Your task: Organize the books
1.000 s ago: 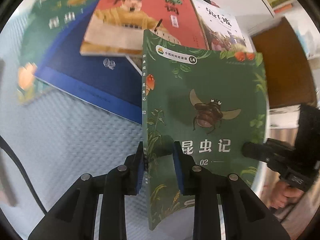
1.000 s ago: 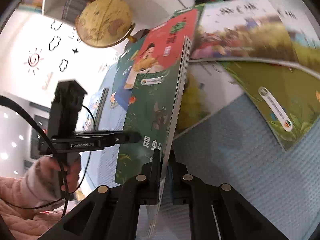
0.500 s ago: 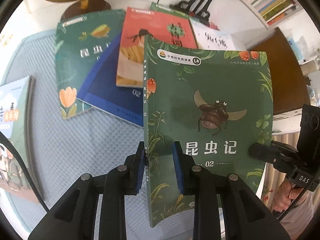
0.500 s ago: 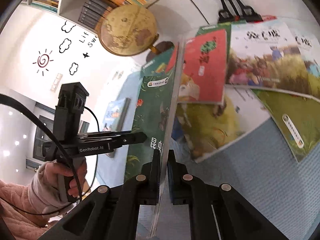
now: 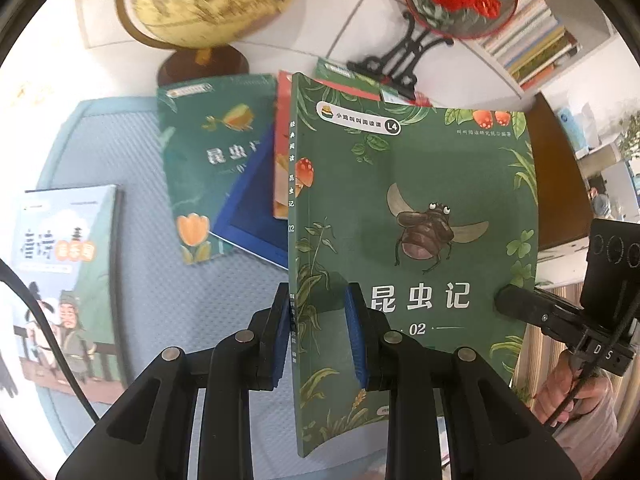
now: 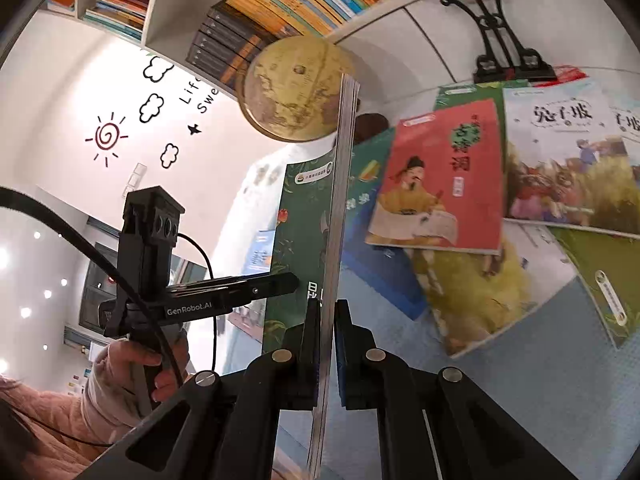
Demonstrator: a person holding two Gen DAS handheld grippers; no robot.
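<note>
— Since a second ago, you've lifted the green insect book (image 5: 420, 208) higher off the blue mat (image 5: 132, 296); the globe (image 5: 208, 0) now shows.

— And your grip?

— Left gripper (image 5: 318, 336) clamps its spine, right gripper (image 6: 328, 344) its page edge. Beyond, the red book (image 6: 444, 176) lies on the mat.

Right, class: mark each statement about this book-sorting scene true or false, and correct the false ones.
1. Both grippers grip the same book. True: the left gripper holds the green beetle book at its spine, the right gripper at its page edge.
2. The held book lies flat on the mat. False: it is lifted above the blue mat.
3. A globe stands behind the books. True.
4. The red book is in a gripper. False: it lies in the pile.
</note>
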